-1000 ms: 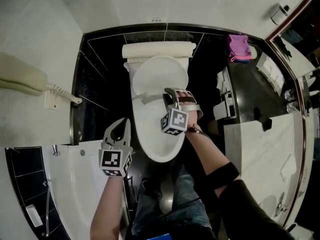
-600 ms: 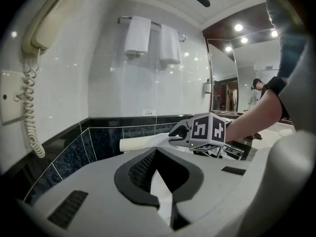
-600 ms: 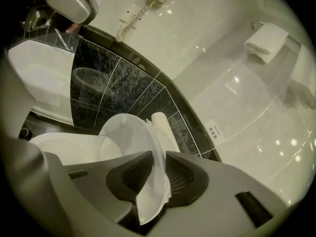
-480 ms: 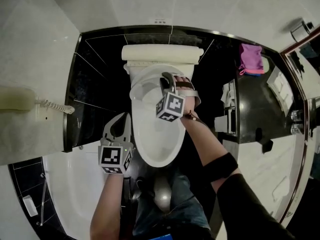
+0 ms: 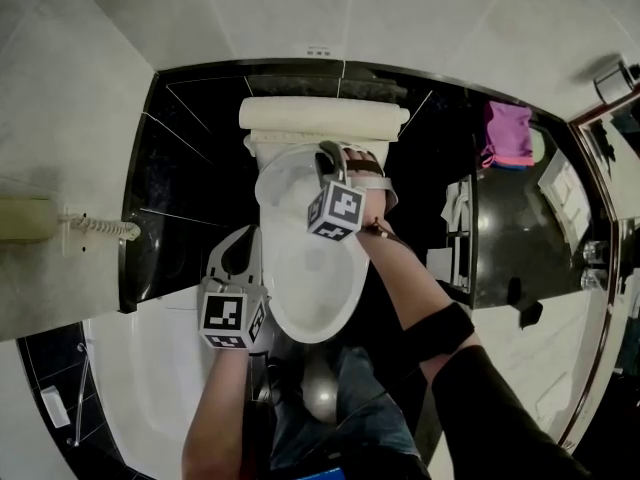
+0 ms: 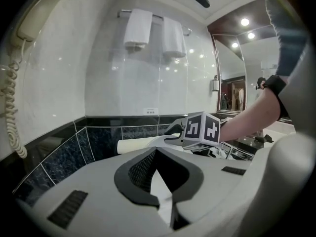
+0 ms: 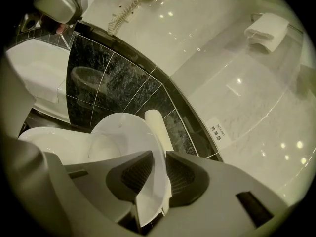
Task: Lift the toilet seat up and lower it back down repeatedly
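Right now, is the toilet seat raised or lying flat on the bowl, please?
Raised: the toilet seat stands tilted up toward the cistern, its rim clamped between the right gripper's jaws.

The glossy white toilet seat [image 7: 123, 137] stands lifted off the bowl [image 5: 310, 298], tilted steeply back, not quite upright.

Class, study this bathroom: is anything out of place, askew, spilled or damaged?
Nothing stands out. The seat is tilted up only because the right gripper is shut on its edge. The towels hang tidily on the wall, and no spill or damage shows.
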Available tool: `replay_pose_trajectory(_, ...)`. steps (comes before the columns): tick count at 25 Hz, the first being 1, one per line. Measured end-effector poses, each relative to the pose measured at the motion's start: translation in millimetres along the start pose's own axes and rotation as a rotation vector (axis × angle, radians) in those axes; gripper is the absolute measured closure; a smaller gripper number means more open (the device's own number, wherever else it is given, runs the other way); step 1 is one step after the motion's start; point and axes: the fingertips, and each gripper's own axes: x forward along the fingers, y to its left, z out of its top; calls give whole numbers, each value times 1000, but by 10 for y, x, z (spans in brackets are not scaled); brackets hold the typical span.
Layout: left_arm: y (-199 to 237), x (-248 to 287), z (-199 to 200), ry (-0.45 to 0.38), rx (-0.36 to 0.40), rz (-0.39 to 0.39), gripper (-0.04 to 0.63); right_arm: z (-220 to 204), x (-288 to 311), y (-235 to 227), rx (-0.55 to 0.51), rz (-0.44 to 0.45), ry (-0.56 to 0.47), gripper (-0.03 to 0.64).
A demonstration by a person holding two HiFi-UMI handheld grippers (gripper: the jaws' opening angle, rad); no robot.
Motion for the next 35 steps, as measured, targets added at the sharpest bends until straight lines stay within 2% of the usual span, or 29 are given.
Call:
replay_pose_trajectory(6,35,-96,10,8,3,15,609,-12,18,9,6,5,4,514)
replay_pose_trajectory(12,132,-375,135,-3,2,11,609,125,-389,-160,167,-65,-41,483)
replay_pose_trajectory(13,149,-446,184,-13,-6,10,609,198,-535,-160,195,-65,-59,488)
replay_pose_trajectory(17,148,-842,386,-48,-30,-15,609,458,-1259,-50,391,-27,-123,597)
replay_pose_trajectory(20,69,-1229,556,-79,1,-56,609,602,-1892,76,515,-23,-145,598)
replay_pose_trajectory(24,-78,-1848,736,-118,56,-119,609,773,-2708,315,591,-69,-129,598)
replay_pose_trajectory(28,-226,-2424,722,-121,89,-177,608,966,-3508,587,695,-81,-147,598)
replay_pose_trajectory(32,-477,-2862,701,-119,99,-225,609,876,-4162,831,834,-101,-148,598)
replay_pose_trajectory(35,-643,-3167,655,-120,87,-231,609,837,-4566,991,850,-117,-140,598)
